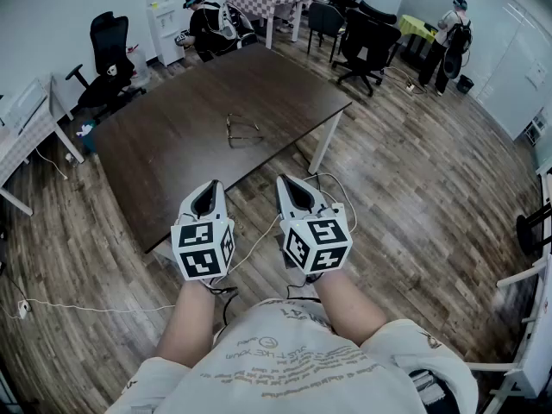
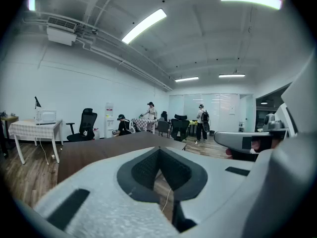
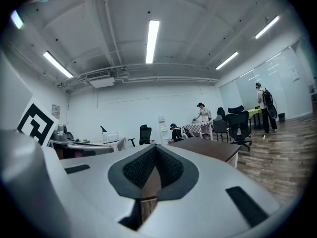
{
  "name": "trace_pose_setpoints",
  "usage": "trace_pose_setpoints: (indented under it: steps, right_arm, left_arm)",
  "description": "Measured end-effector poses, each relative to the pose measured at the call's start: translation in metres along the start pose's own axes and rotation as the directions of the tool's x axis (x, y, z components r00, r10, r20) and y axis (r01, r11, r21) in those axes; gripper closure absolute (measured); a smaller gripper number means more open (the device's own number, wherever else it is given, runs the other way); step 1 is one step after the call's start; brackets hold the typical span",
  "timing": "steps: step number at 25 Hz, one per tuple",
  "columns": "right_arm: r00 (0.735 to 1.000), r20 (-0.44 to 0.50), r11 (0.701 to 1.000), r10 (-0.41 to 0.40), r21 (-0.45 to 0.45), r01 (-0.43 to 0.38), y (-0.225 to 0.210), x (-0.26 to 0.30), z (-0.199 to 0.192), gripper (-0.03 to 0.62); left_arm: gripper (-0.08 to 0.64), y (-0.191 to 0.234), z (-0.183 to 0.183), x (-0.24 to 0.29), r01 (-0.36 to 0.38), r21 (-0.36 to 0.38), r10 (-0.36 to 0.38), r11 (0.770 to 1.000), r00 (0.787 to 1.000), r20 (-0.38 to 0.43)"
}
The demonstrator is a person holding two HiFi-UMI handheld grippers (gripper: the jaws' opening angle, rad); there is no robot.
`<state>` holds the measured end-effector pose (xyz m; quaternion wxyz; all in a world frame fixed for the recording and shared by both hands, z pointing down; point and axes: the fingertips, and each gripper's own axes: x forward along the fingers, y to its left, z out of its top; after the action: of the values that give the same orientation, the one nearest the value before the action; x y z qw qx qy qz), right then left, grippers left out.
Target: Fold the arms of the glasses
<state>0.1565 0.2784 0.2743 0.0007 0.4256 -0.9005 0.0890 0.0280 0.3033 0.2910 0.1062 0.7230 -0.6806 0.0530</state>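
Observation:
The glasses (image 1: 241,131) are a thin-framed pair lying with their arms spread out near the middle of the dark brown table (image 1: 164,158). Both grippers hang side by side in front of my body, short of the table's near corner and well apart from the glasses. My left gripper (image 1: 205,198) (image 2: 159,155) is shut with nothing between its pads. My right gripper (image 1: 297,195) (image 3: 154,152) is likewise shut and holds nothing. Neither gripper view shows the glasses; both show the table top past the jaws.
Black office chairs (image 1: 366,41) stand beyond the table's far right corner, and another chair (image 1: 108,59) at the far left. A white table (image 1: 21,136) stands at the left. People are at the back of the room. A cable (image 1: 259,240) runs over the wooden floor.

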Motion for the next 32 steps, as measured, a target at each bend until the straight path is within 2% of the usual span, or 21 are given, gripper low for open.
trace_pose_setpoints:
  steps: [4,11,18,25,32]
  right_arm:
    - [1.000,-0.001,1.000,0.003,0.001,-0.003,0.007,-0.003,-0.006,0.578]
    - [0.999,-0.046,0.998,0.003,0.060,0.000,0.016,-0.011,-0.023,0.578]
    - [0.997,-0.073,0.998,0.005,0.062,0.000,0.021,-0.021,-0.039,0.578]
    - [0.996,-0.084,0.998,0.032,0.063,-0.027,0.028,-0.009,-0.046,0.577]
    - [0.996,-0.085,0.997,0.032,0.073,-0.026,0.016,0.012,-0.045,0.577]
  left_arm:
    - [0.546,0.002,-0.004,-0.006,0.003,-0.004,-0.003,1.000,1.000,-0.001]
    - [0.546,0.002,-0.014,-0.018,0.014,-0.009,-0.014,1.000,1.000,-0.021]
    - [0.546,0.002,-0.032,-0.027,0.004,-0.011,-0.005,1.000,0.999,-0.049]
    - [0.546,0.014,-0.035,-0.026,-0.021,-0.010,0.021,1.000,0.999,-0.050]
    - [0.546,0.023,-0.030,-0.006,-0.026,-0.002,0.026,1.000,0.998,-0.058]
